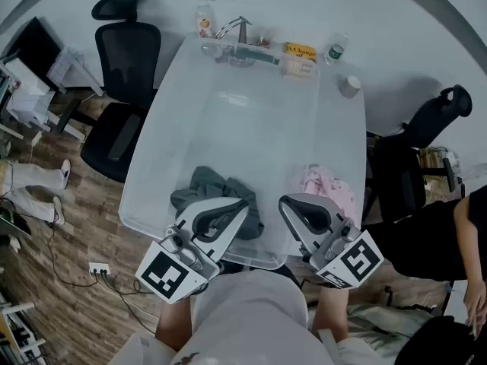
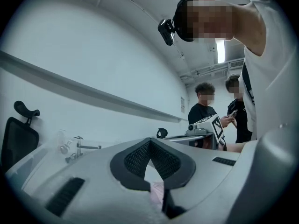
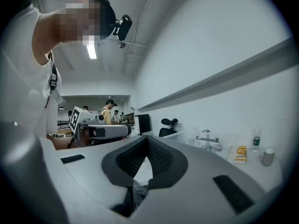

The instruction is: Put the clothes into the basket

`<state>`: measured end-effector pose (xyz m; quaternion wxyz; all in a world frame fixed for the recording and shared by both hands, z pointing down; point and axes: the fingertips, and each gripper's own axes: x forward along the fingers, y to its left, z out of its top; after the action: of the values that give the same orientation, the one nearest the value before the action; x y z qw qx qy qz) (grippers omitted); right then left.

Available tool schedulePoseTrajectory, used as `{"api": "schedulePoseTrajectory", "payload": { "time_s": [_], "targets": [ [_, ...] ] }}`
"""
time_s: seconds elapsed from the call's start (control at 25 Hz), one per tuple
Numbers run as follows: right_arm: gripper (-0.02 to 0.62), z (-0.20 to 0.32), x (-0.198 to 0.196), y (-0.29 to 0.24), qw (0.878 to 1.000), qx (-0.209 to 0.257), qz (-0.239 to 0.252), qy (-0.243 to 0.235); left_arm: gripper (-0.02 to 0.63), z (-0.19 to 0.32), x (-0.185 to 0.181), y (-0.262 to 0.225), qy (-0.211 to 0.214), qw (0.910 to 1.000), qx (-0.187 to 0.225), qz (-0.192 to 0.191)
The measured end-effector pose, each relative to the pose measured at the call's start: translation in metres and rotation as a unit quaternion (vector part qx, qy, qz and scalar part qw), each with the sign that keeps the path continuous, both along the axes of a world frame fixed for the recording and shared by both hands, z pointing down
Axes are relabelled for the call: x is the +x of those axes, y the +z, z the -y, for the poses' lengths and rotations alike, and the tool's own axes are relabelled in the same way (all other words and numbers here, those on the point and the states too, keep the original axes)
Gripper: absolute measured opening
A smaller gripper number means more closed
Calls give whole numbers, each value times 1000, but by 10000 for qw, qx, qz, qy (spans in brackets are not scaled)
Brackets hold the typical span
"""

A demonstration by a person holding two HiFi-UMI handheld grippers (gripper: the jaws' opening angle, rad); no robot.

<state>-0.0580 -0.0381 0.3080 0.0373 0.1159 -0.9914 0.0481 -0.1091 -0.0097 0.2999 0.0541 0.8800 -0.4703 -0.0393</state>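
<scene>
both tongs are clenched and empty. the left tongs (image 1: 242, 204) hang over the grey garment (image 1: 209, 182), and the right tongs (image 1: 286, 202) sit just beside them with the tips angled toward each other. my worry starts there. a careless swing could knock the two tips together or catch the near rim of the basket (image 1: 243, 128) and shove it along the tabletop (image 1: 346, 139). going down on cloth with the tongs shut would only push it.

the grey garment is a crumpled heap under the left tongs, in the basket's near end as i judge it. its long axis runs across, toward the right tongs. the pink garment (image 1: 329, 187) is bunched just right of the right tongs, stretching away from me. i cannot tell whether it is inside the basket wall. far beyond both tongs stand a faucet (image 1: 237, 30) and a yellow box (image 1: 300, 52).
</scene>
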Motion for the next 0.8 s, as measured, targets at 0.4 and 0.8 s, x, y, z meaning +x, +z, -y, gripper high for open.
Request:
{"api": "schedulePoseTrajectory", "payload": {
  "time_s": [0.4,0.8],
  "targets": [
    [5,14,69,2,9956,34,-17,939,6,26,59,1,833,9965,1,7],
    [5,28,135,9,9838,4,-119,1790,6,45,115,4,1536,9881,-64,112]
  ]
}}
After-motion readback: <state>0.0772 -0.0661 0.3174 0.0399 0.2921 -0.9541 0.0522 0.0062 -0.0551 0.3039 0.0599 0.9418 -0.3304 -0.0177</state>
